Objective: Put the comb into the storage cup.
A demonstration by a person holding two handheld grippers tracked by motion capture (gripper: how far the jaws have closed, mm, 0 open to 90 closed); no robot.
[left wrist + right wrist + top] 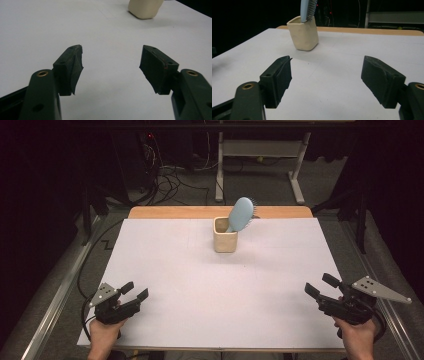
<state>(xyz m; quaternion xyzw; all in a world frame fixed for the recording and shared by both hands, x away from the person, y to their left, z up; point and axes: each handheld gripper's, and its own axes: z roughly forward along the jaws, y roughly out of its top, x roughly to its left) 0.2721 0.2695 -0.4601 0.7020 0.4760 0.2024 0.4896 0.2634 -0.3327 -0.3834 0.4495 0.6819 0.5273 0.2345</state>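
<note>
A cream square cup stands near the far middle of the white table top, with a light blue hairbrush standing in it, head up and leaning right. The cup and the brush show ahead in the right gripper view; the cup's base shows at the top of the left gripper view. My left gripper rests at the near left, open and empty. My right gripper sits at the near right, open with nothing between its jaws.
The white sheet covers a wooden table whose far edge shows as a tan strip. Beyond it are a desk frame and cables on the floor. Metal rails run along both sides.
</note>
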